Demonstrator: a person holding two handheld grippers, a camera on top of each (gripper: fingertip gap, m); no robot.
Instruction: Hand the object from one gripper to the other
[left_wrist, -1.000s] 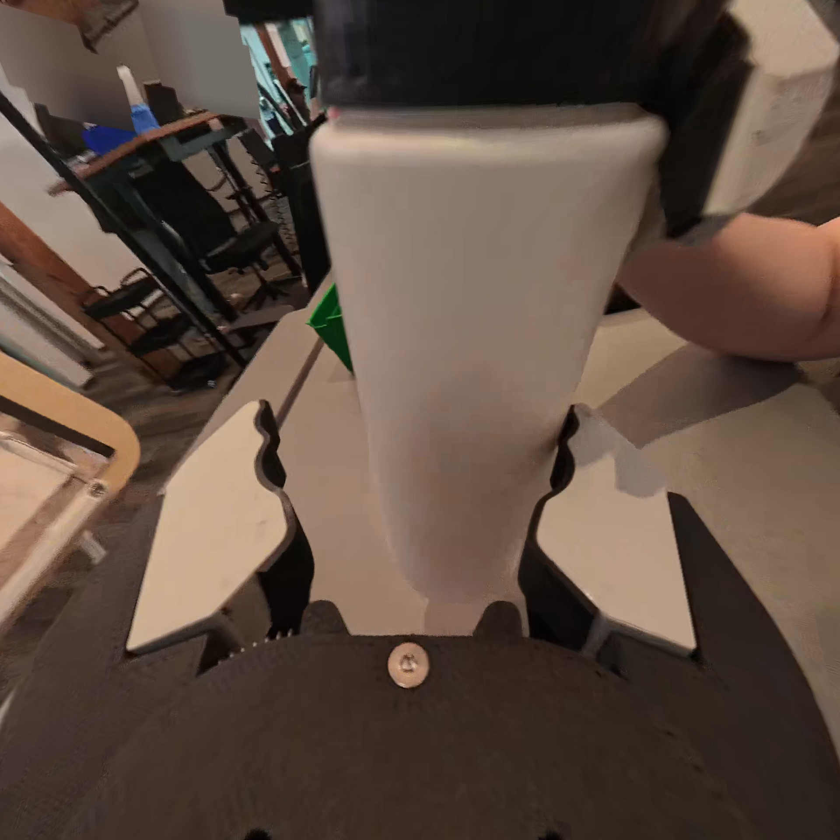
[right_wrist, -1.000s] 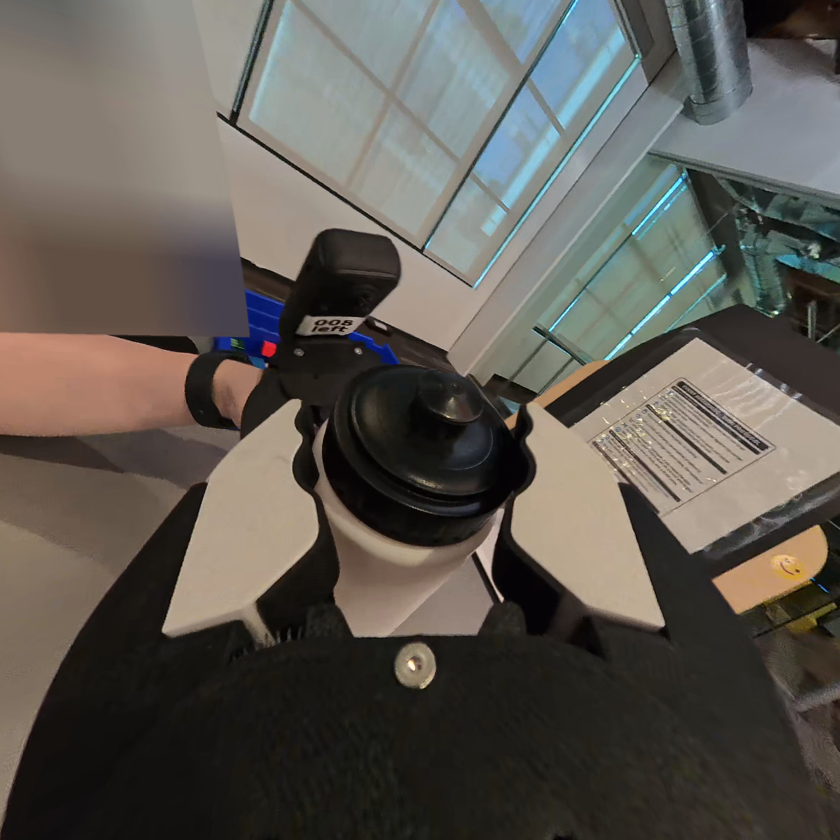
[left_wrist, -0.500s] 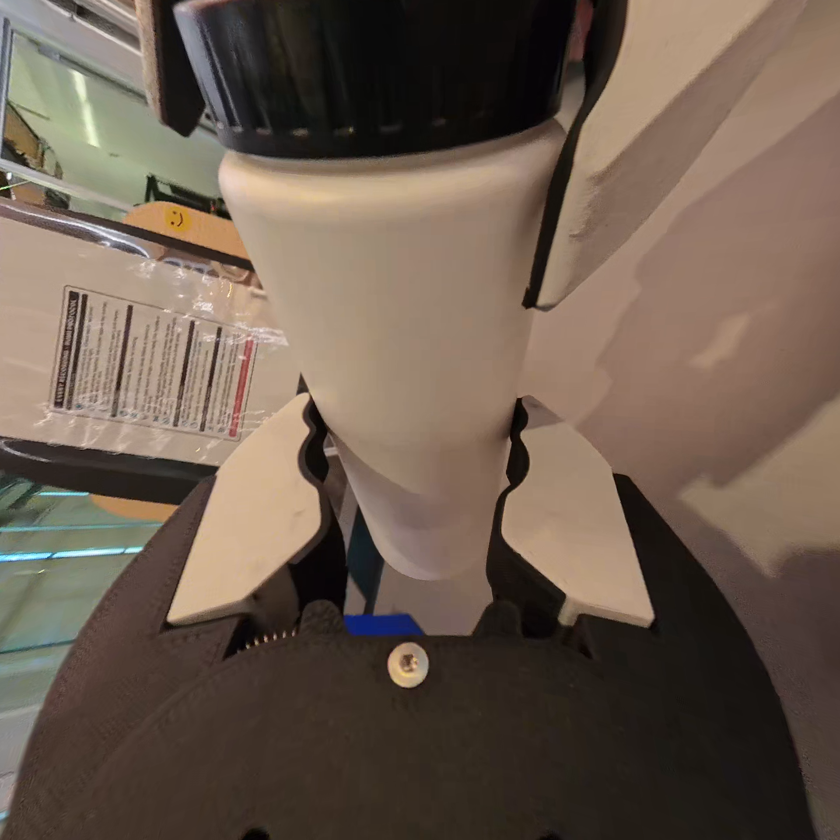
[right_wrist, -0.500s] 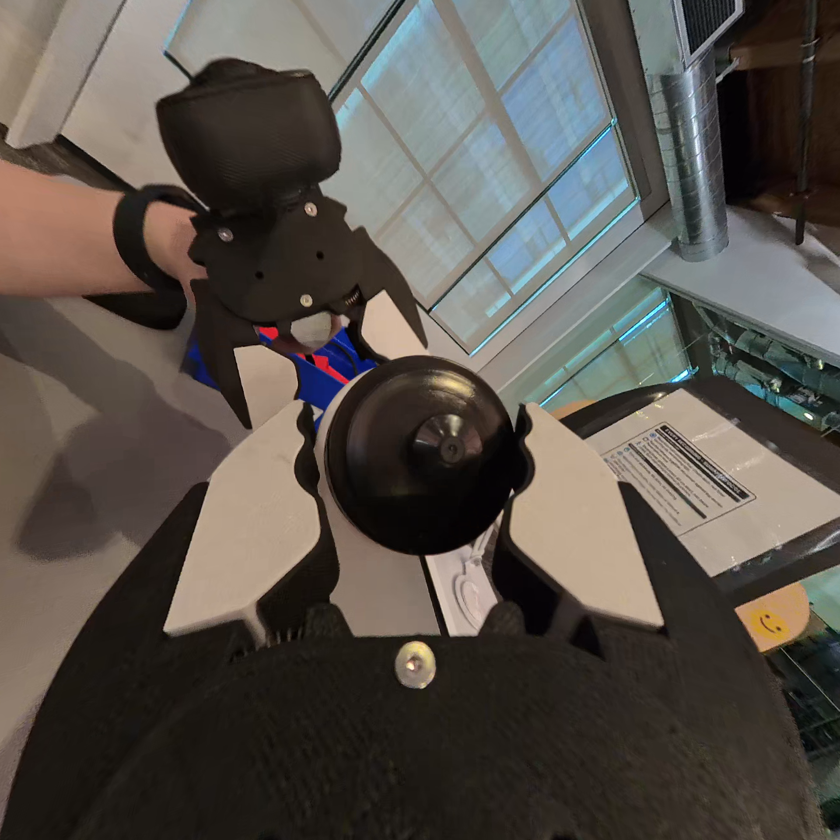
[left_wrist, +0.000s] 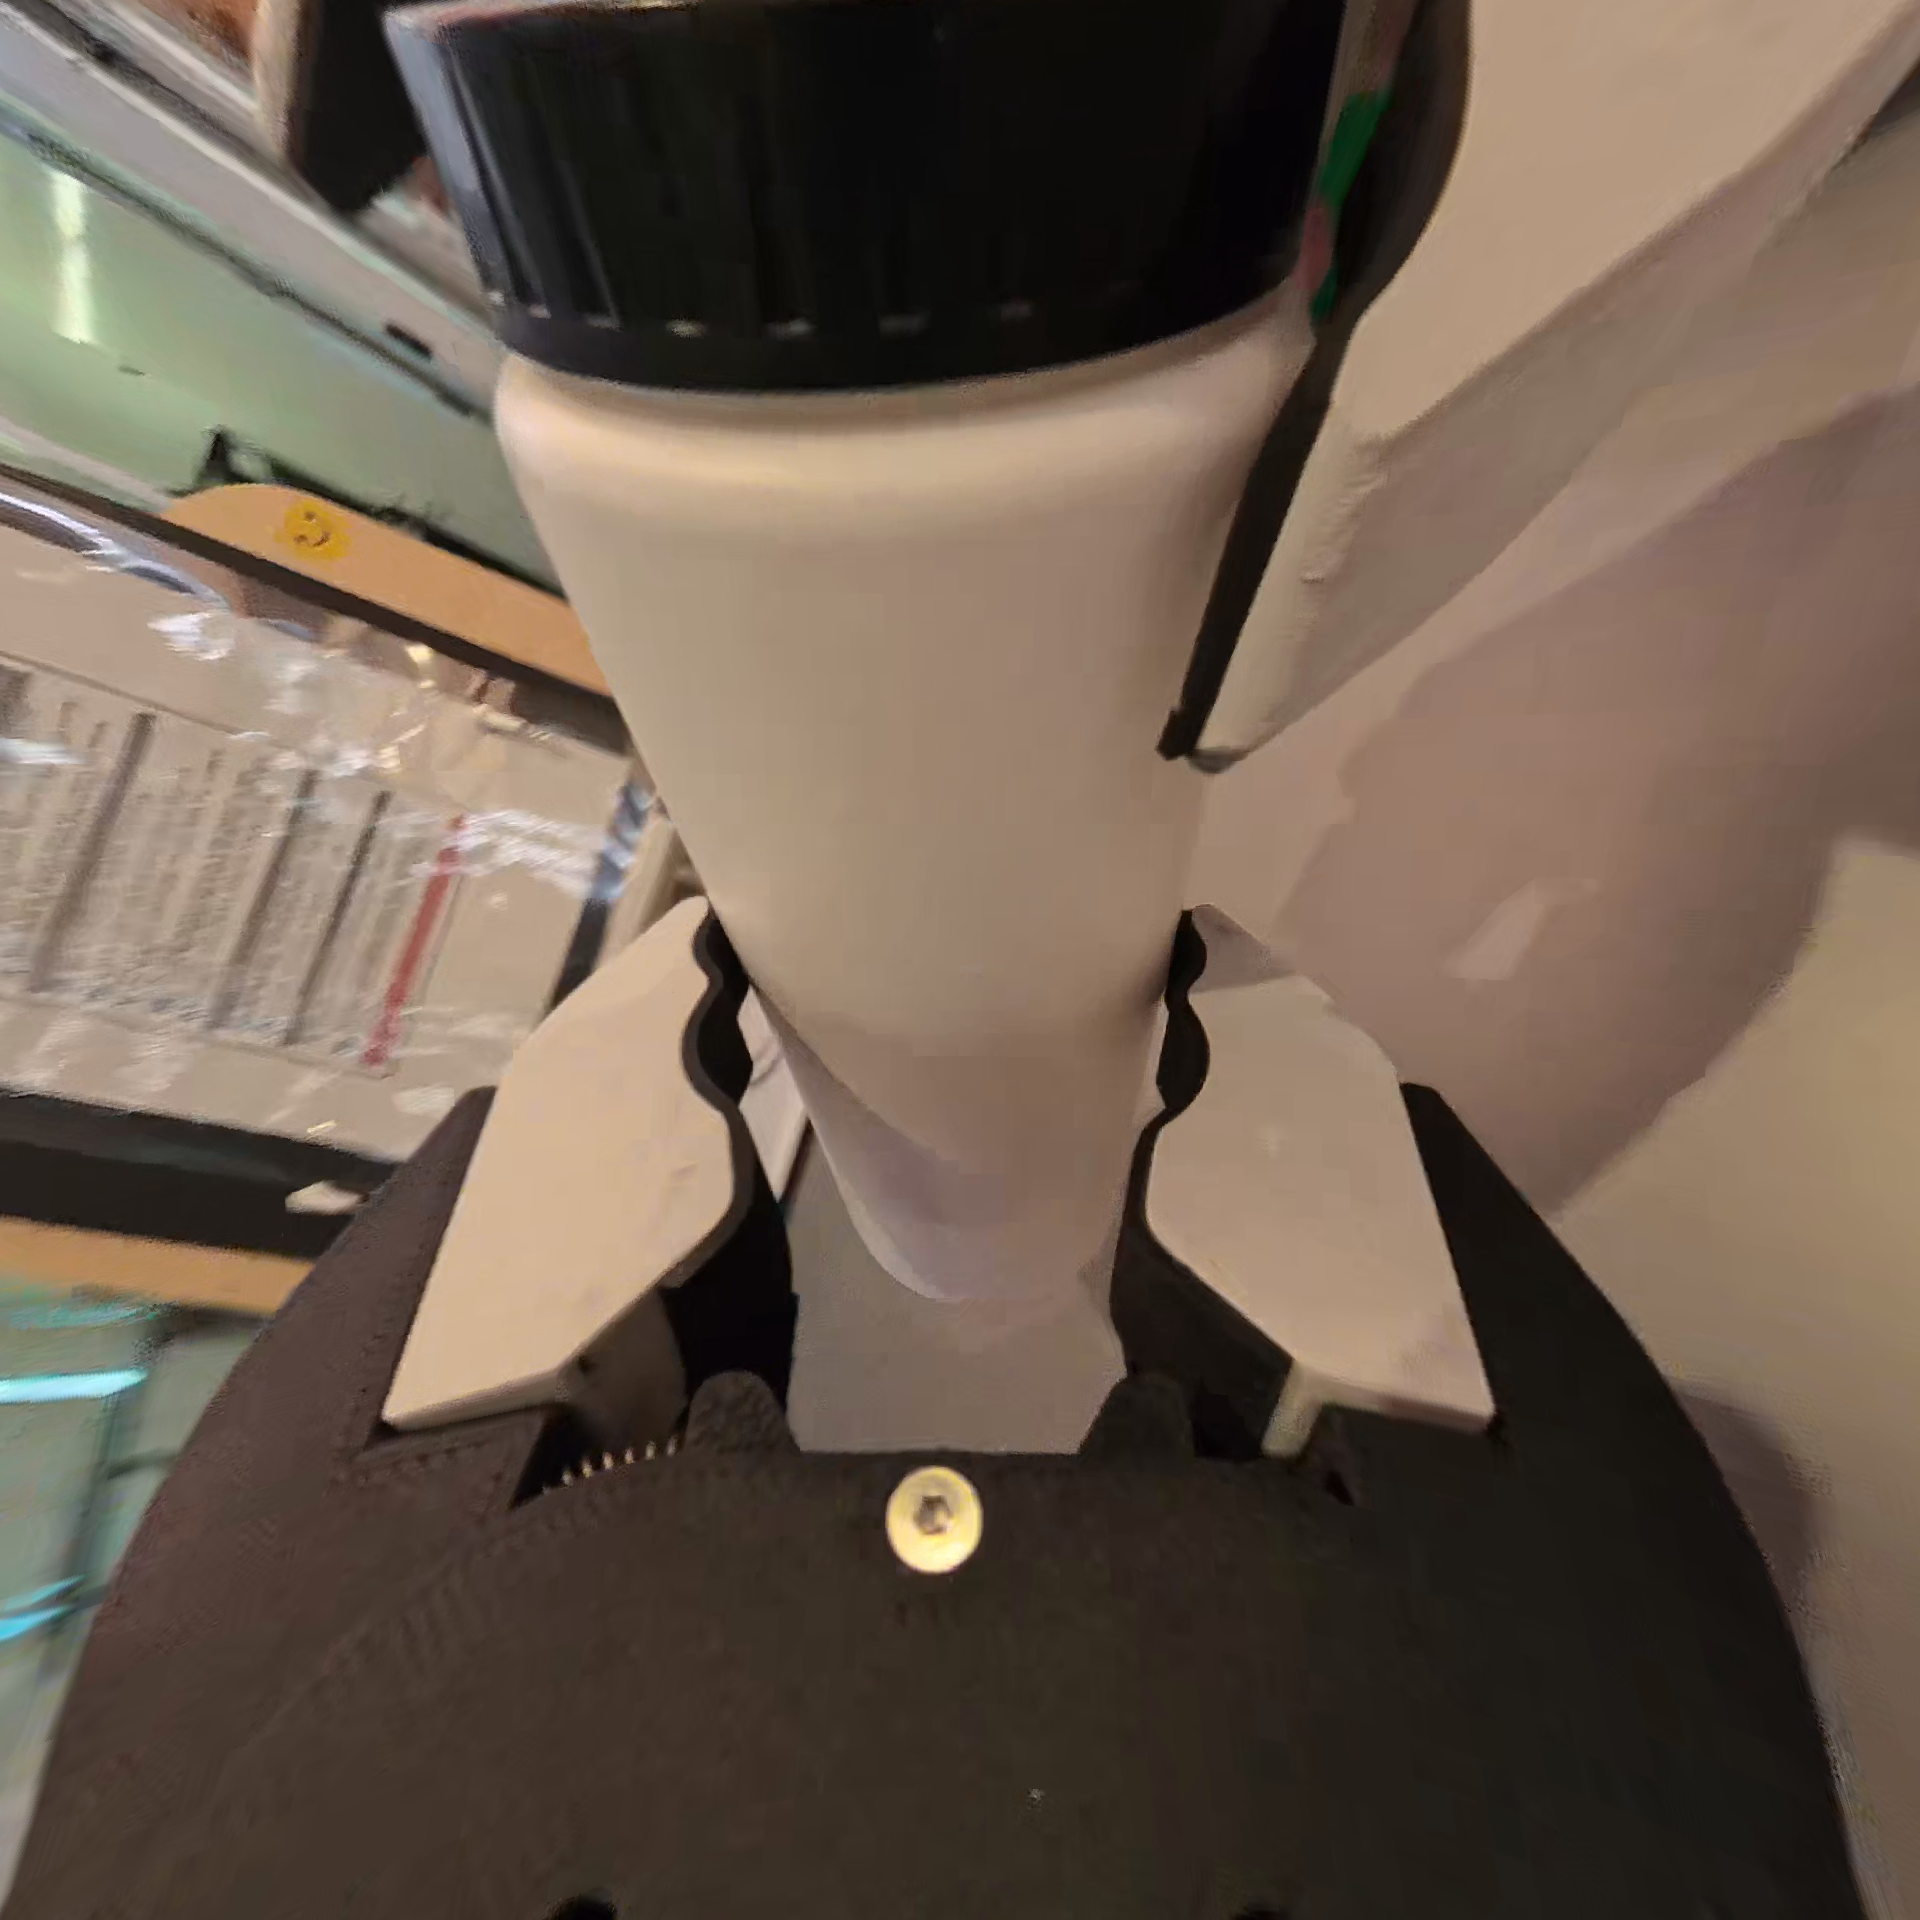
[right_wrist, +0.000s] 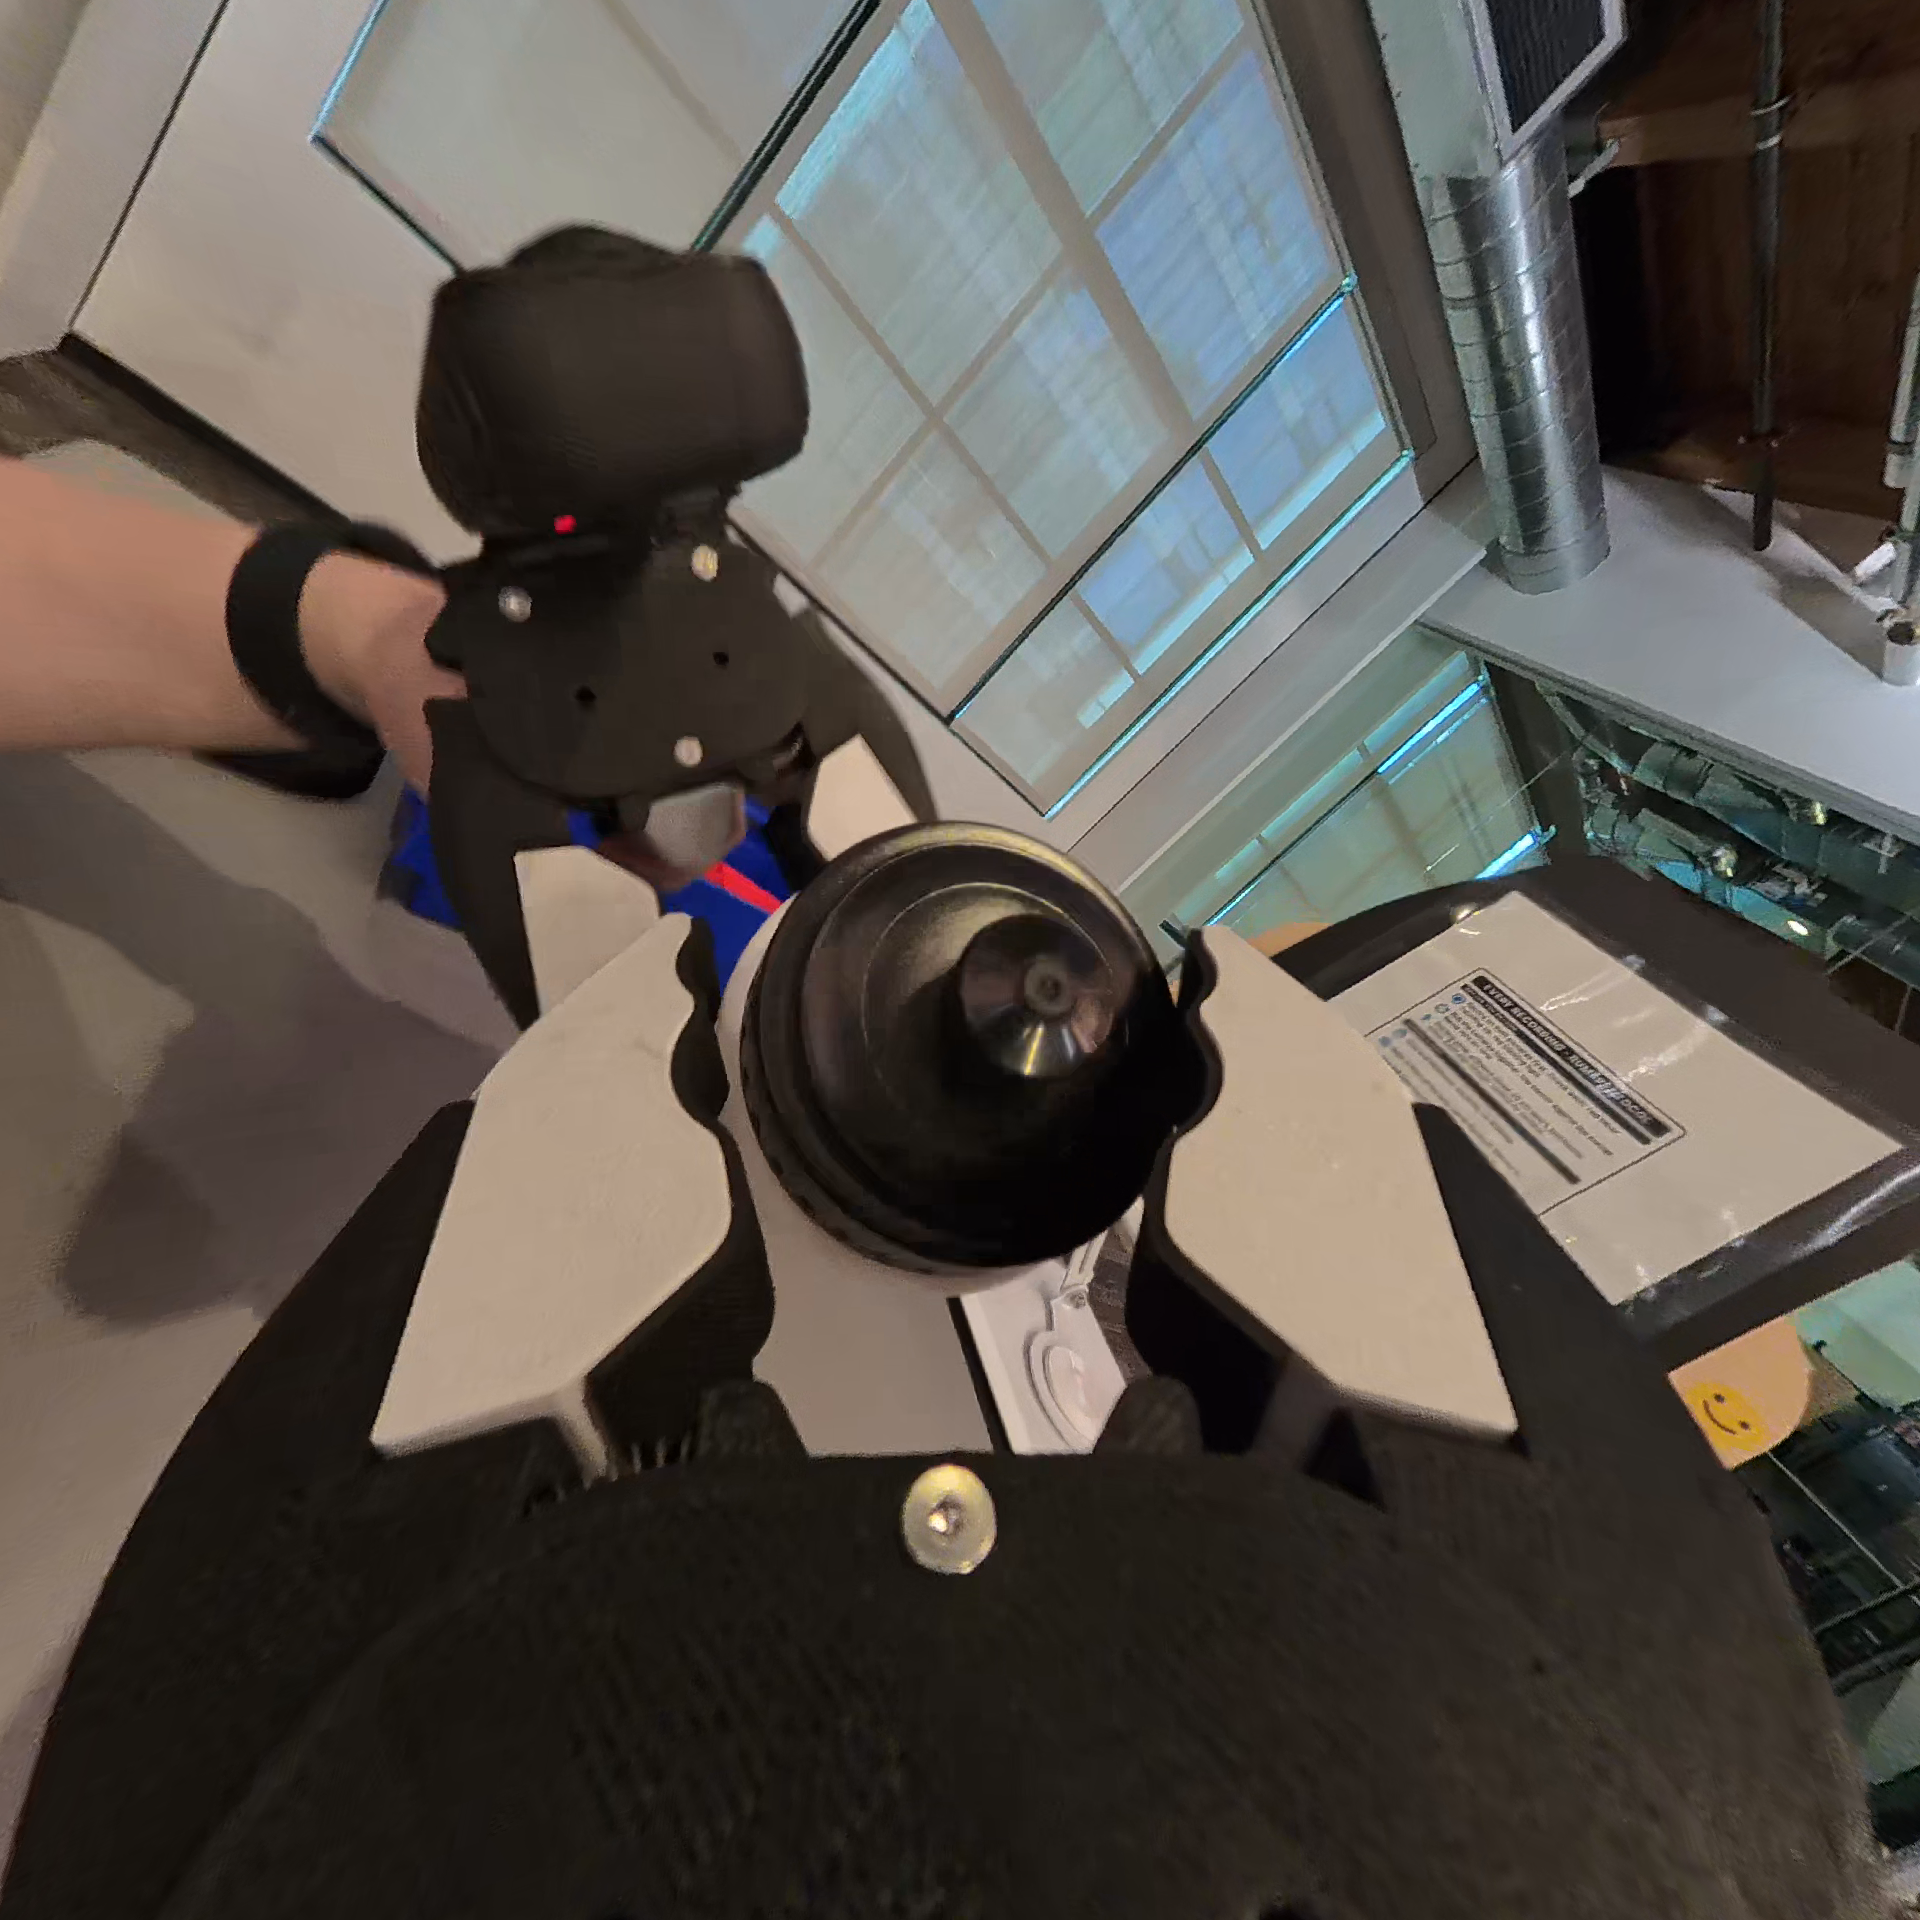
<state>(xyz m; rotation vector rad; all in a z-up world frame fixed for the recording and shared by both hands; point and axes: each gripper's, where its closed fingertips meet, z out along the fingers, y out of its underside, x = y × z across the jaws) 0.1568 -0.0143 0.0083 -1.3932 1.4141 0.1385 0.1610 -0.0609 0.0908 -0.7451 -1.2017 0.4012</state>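
A white bottle (left_wrist: 883, 675) with a black ribbed cap (left_wrist: 883, 177) is held in the air between both grippers. My left gripper (left_wrist: 951, 935) is shut on its lower end, with both pads against the white body. My right gripper (right_wrist: 940, 940) is shut on the bottle at the cap (right_wrist: 935, 1060) and neck. One right finger (left_wrist: 1382, 468) shows beside the cap in the left wrist view. The left gripper's black housing (right_wrist: 623, 665) shows past the cap in the right wrist view, held by a hand with a black wristband (right_wrist: 270, 623).
A grey tabletop (right_wrist: 156, 1039) lies below at left, with a blue bin (right_wrist: 727, 894) behind the left gripper. A dark-framed board with a plastic-wrapped sheet (right_wrist: 1558, 1091) stands at right. Large windows (right_wrist: 1039, 416) and a metal duct (right_wrist: 1507, 364) are behind.
A second ago my left jaws stood wide open around the bottle; they have closed on its lower end. Both grippers and the bottle have swung together, so the background has shifted.
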